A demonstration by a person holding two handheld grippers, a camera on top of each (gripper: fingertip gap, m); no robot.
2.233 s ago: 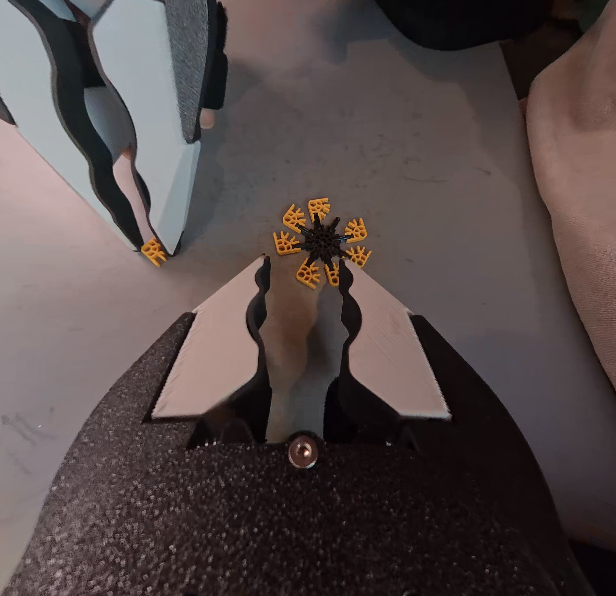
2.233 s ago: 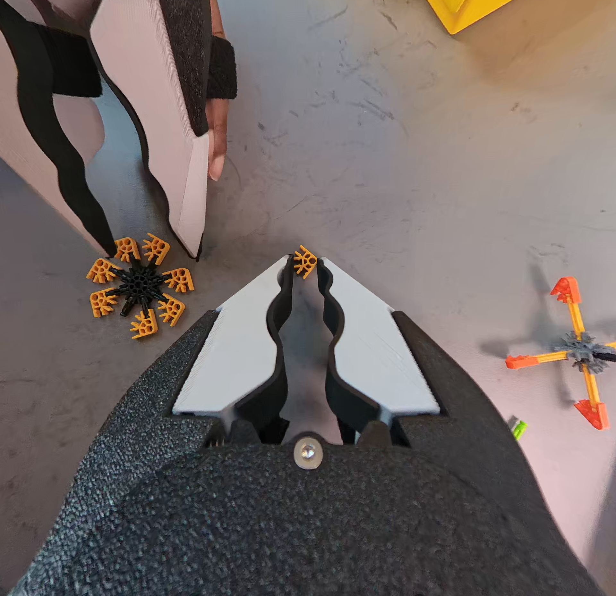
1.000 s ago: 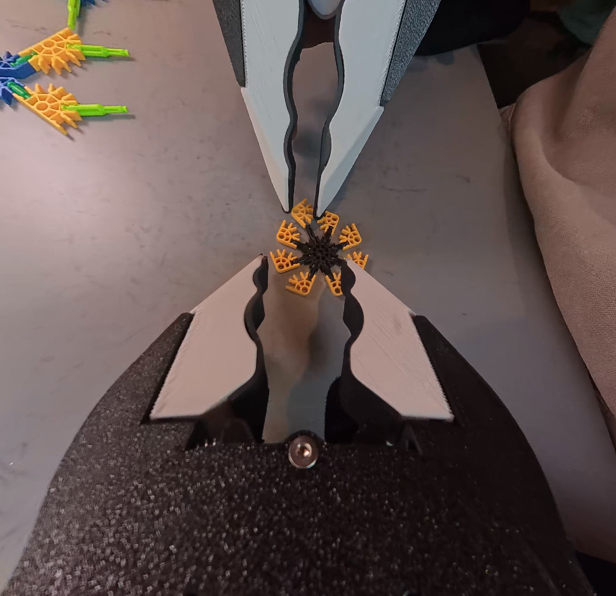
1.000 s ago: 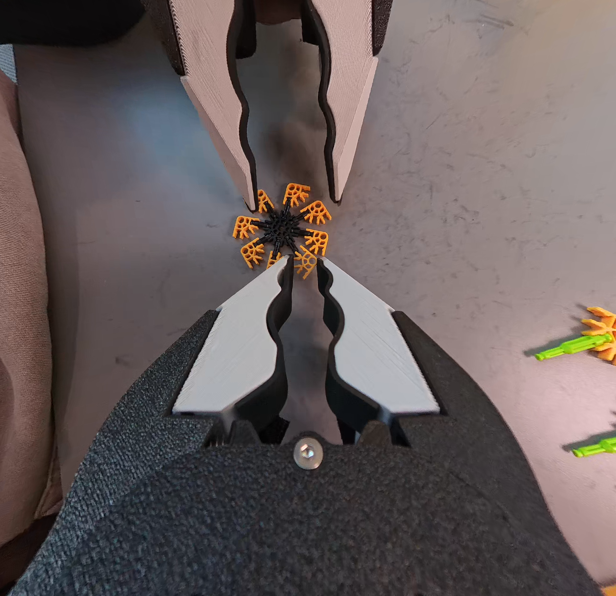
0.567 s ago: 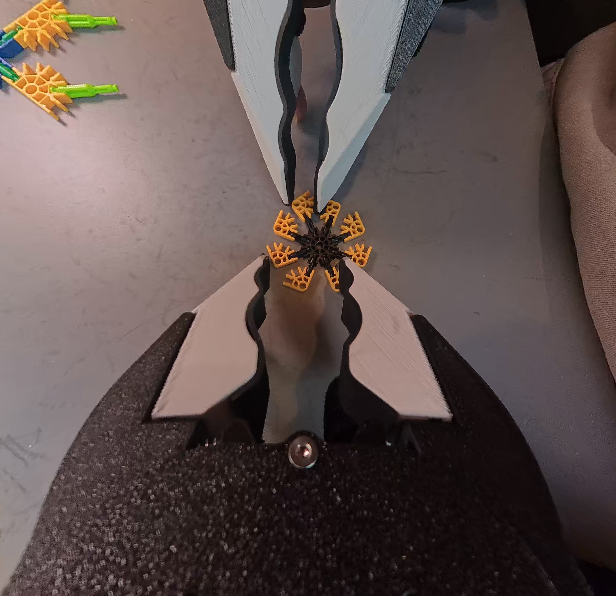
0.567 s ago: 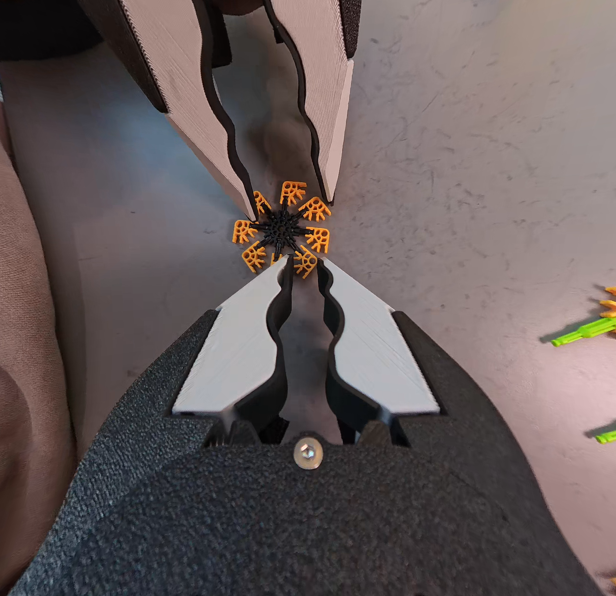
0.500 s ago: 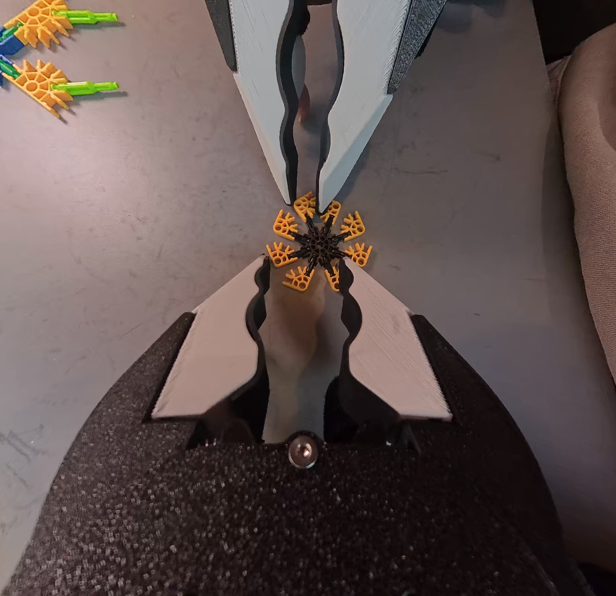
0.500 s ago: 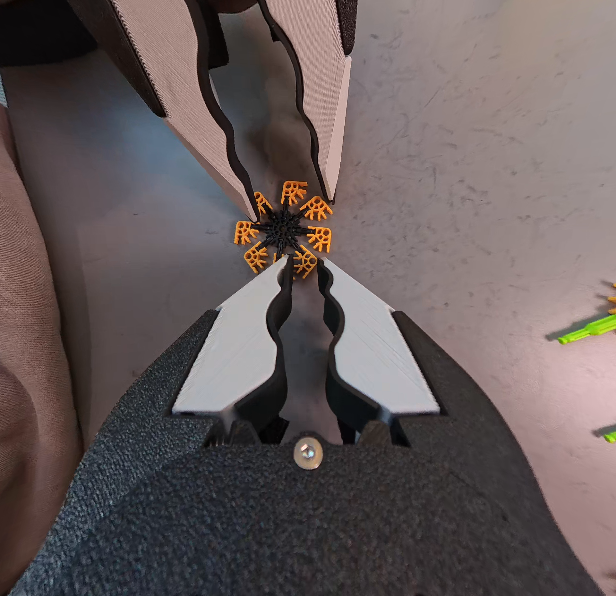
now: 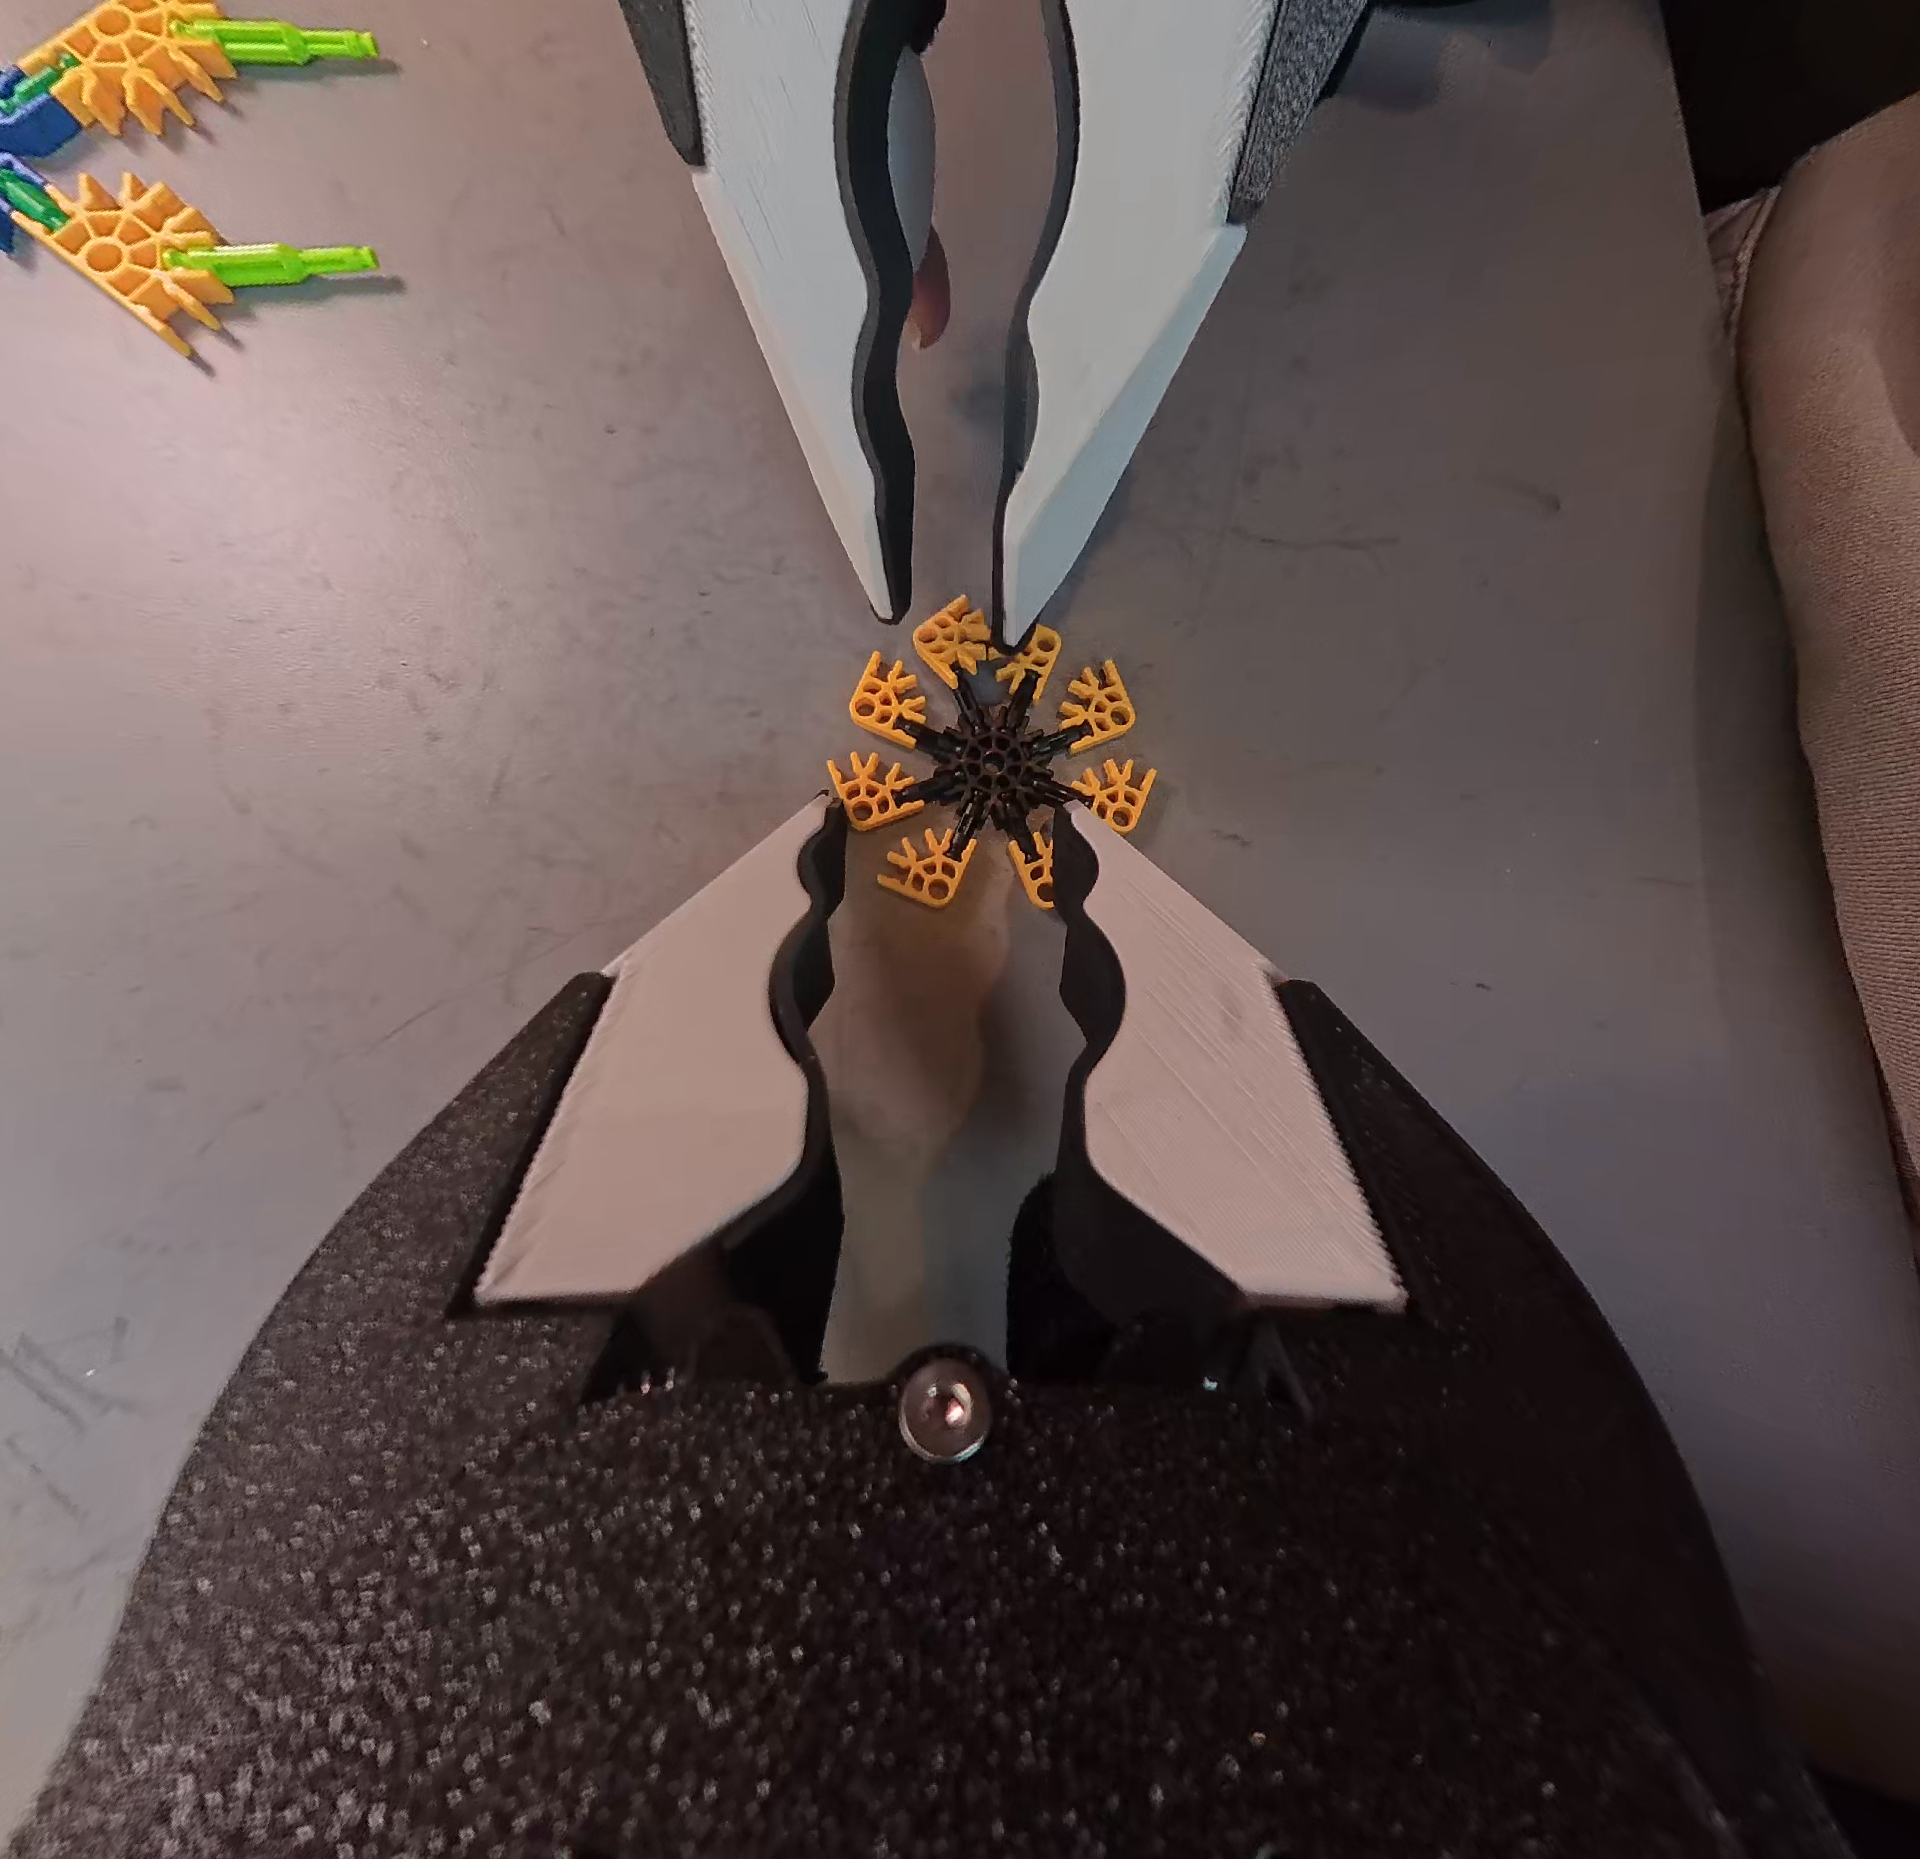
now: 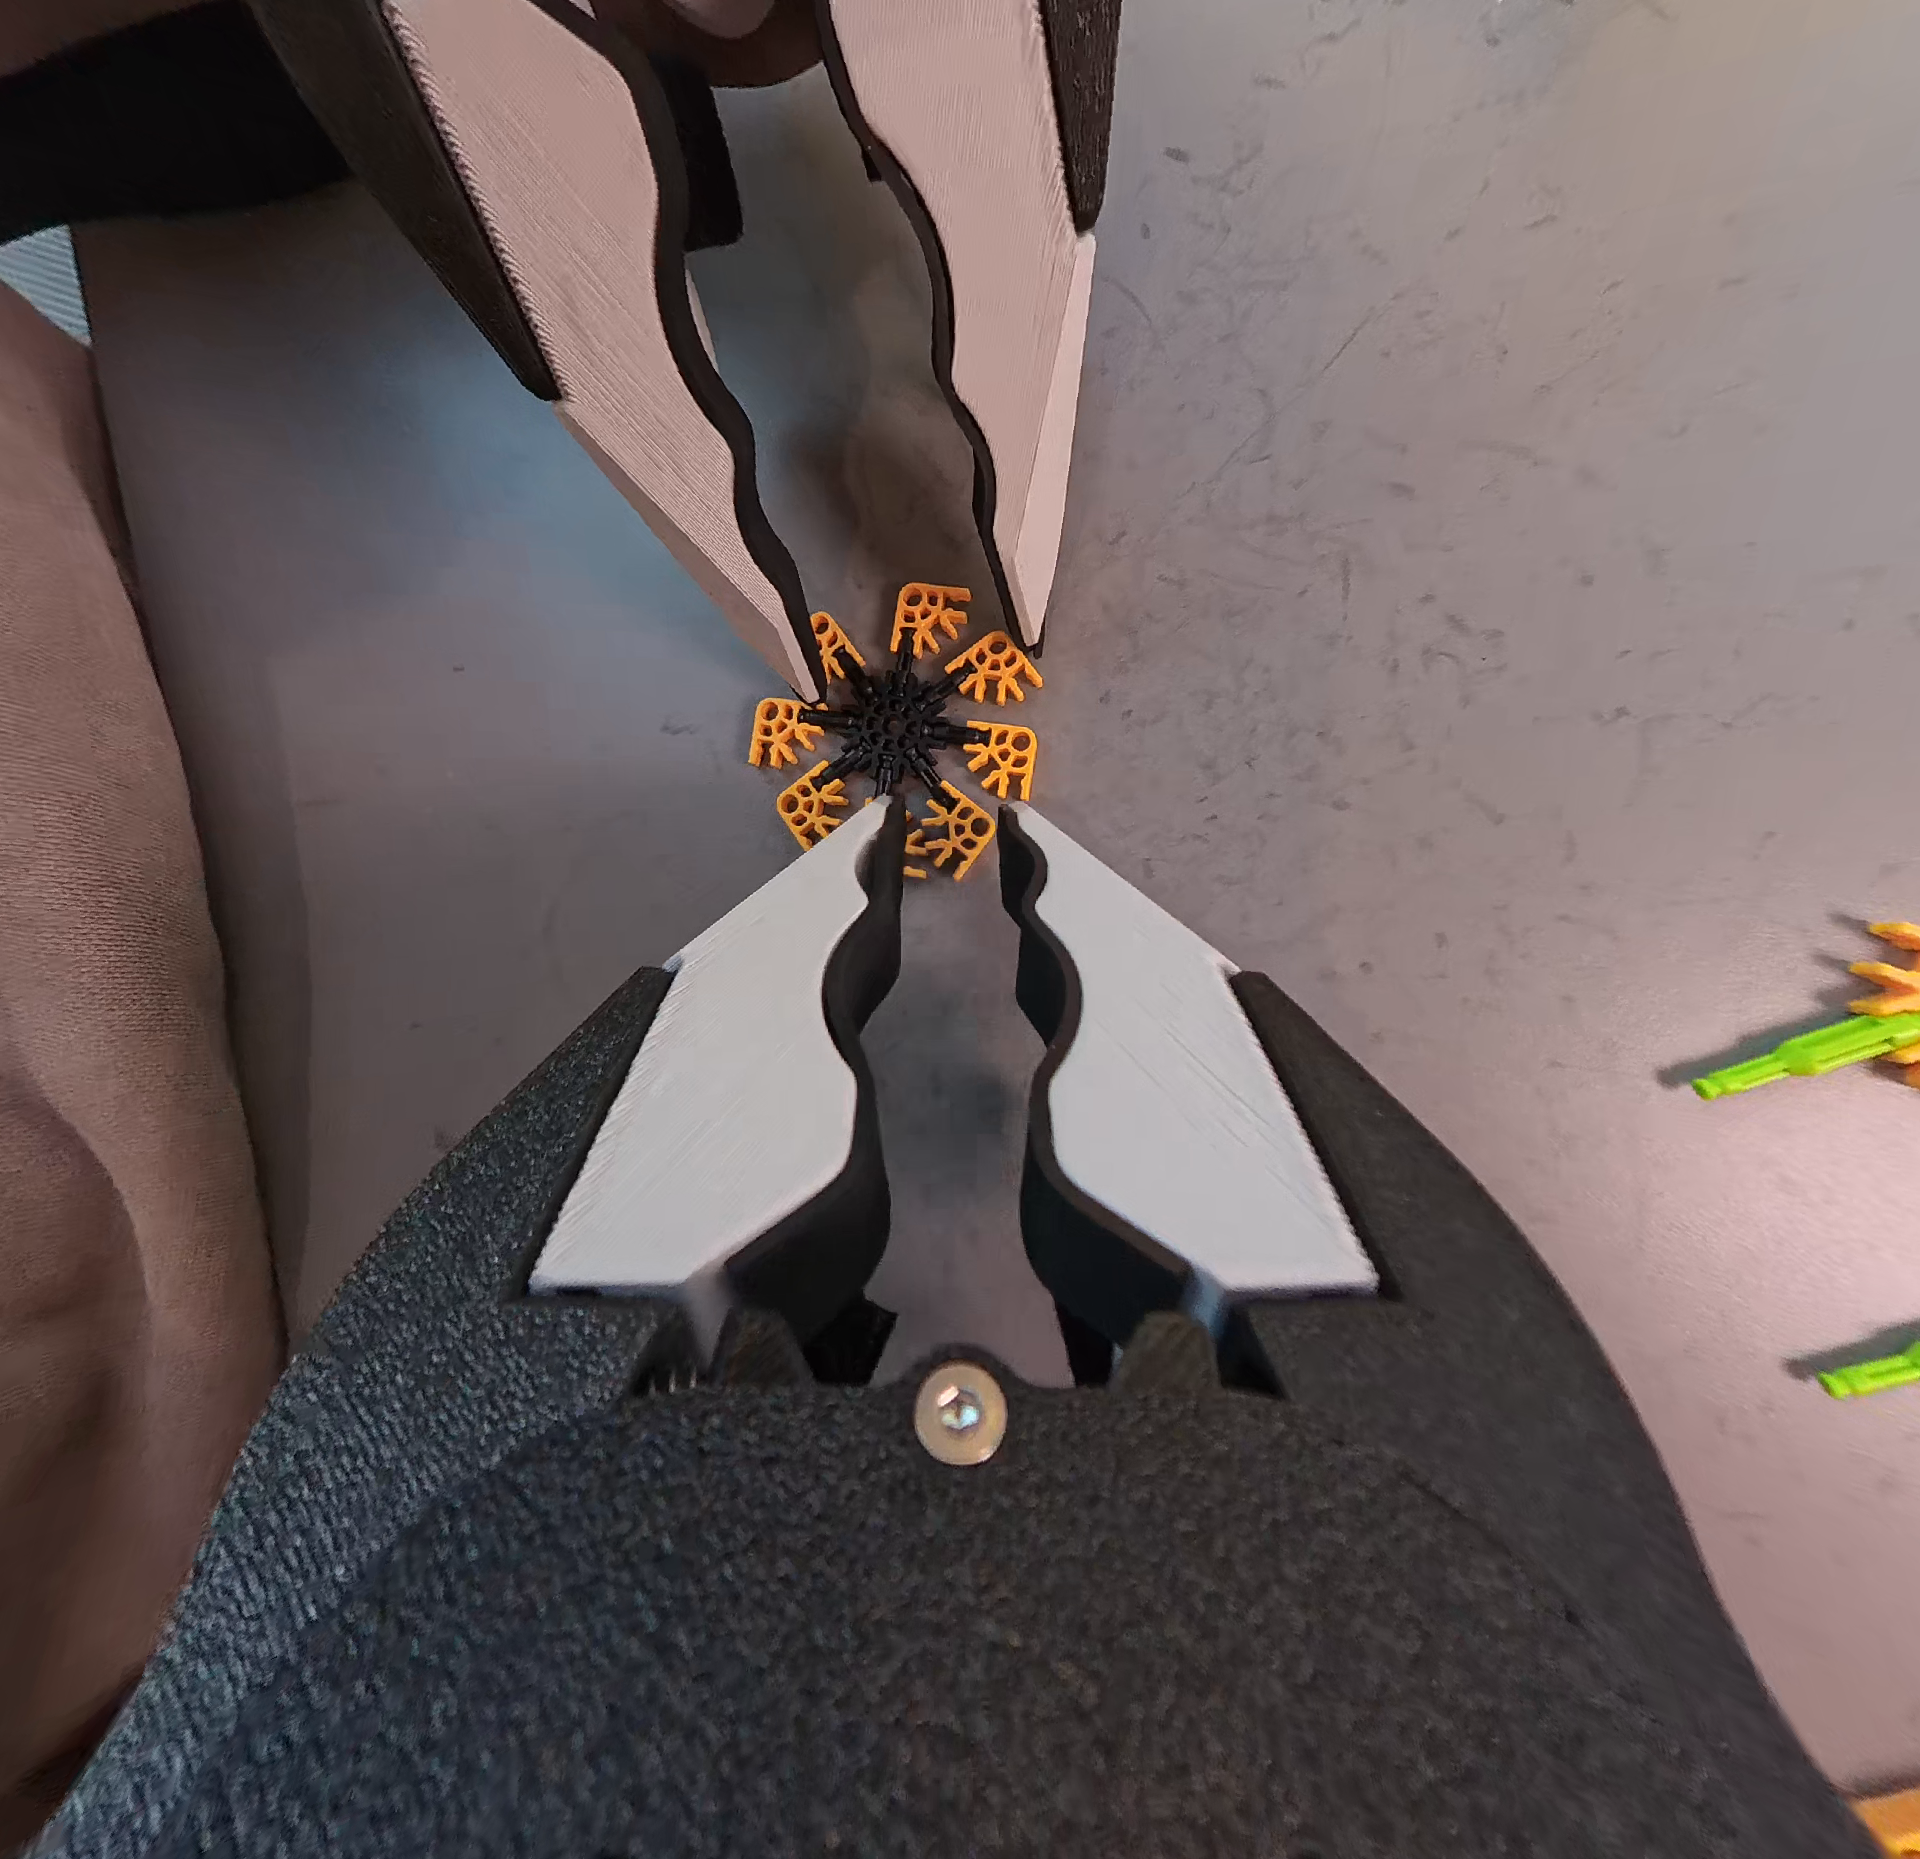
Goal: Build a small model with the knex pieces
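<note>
On the grey table [image 9: 416,666] sits the landmark, a small wheel [image 9: 992,760] of construction-toy parts: a black hub [image 10: 891,720] with yellow connectors [image 9: 883,697] on short spokes all round it. Well off to one side of the wheel lie other toy pieces [image 9: 135,240], yellow fans with green rods [image 10: 1808,1051]; a beige cloth [image 9: 1849,666] borders the table on the wheel's other side.

Both grippers meet over the wheel from opposite sides. The left gripper [image 9: 945,822] has its jaws set fairly wide, straddling the near half of the wheel, one tip against a yellow connector and the other by the spokes; whether they press it cannot be told. The right gripper [image 10: 940,822] is narrower, its tips either side of one yellow connector [image 10: 951,833] at the rim (a little slack shows on one side, so not clearly clamped).

The wheel looks light, flat and stiff, though the connectors are probably only snapped on and might twist or pop off under side load. The hub and spokes seem the firmest hold; a single connector suits a fingertip pinch across its flat faces.
</note>
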